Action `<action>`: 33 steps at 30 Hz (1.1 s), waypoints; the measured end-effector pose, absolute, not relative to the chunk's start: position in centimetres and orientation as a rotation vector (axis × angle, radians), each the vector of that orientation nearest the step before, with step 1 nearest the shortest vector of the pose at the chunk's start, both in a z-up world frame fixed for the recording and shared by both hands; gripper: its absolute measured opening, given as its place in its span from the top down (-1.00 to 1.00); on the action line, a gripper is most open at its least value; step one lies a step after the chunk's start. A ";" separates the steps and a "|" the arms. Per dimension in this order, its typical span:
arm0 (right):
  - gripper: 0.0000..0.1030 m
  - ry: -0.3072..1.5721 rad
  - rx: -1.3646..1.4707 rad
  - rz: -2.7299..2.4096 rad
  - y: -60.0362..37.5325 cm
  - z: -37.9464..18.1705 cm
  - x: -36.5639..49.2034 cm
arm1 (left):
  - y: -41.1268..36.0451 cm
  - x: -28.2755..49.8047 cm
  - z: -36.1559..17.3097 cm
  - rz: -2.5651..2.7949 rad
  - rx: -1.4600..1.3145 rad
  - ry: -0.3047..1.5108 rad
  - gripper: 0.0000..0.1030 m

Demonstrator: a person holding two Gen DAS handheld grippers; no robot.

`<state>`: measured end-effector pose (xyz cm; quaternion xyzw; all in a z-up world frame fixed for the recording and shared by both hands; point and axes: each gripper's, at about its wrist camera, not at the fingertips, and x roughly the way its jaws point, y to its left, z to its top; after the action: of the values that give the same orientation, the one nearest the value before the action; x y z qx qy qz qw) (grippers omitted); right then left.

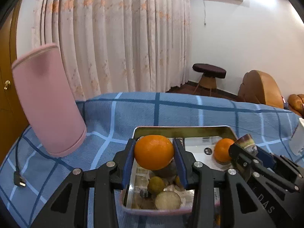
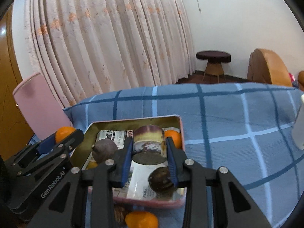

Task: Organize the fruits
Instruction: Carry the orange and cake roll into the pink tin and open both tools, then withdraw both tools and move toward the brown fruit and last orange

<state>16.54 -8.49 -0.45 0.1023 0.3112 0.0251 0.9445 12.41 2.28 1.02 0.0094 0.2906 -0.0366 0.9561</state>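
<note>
My left gripper [image 1: 154, 144] is shut on a round orange [image 1: 153, 156], held just above the near left part of a pink tin tray [image 1: 182, 128]. My right gripper [image 2: 149, 142] is shut on a short purple-and-yellow sugarcane piece [image 2: 149, 137] over the same tray [image 2: 133, 120]. Inside the tray lie another orange [image 1: 221, 150], a dark purple round fruit [image 2: 105, 150], a dark brown fruit [image 2: 160, 178], a small yellow-green fruit [image 1: 155, 185] and a cut white-faced piece [image 1: 167, 200]. Each view shows the other gripper too: the right gripper [image 1: 245, 148] and the left gripper [image 2: 66, 134].
The tray rests on a blue checked cloth [image 1: 190, 110]. A tall pink cylinder [image 1: 47, 102] stands at the left, with a USB cable [image 1: 19, 179] near it. An orange [image 2: 141, 220] lies on the cloth in front of the tray. A white object [image 2: 300, 129] stands at the right edge.
</note>
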 end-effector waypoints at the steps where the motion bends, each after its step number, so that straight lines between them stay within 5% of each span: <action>1: 0.29 0.641 0.209 0.052 -8.4 -0.7 16.9 | 2.3 12.7 0.7 -0.075 0.019 0.599 0.18; 15: 0.16 0.685 0.237 0.115 -8.3 -3.2 18.7 | 1.3 13.7 -1.2 -0.031 0.089 0.608 0.16; 21: 0.04 0.623 0.220 0.062 -8.8 -2.7 16.7 | 1.7 13.3 -1.2 -0.006 0.089 0.607 -0.41; 25: -0.29 0.584 0.263 0.025 -9.7 -2.2 16.0 | 2.1 12.8 -1.4 -0.029 0.055 0.612 -0.44; 33: -0.29 0.548 0.246 -0.022 -10.2 -1.8 14.8 | 1.4 11.9 -1.8 -0.023 0.091 0.596 -0.44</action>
<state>14.81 -10.20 -1.76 0.1213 0.2697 -0.0110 0.9552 11.94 1.40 -1.85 0.0446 0.2936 -0.0114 0.9548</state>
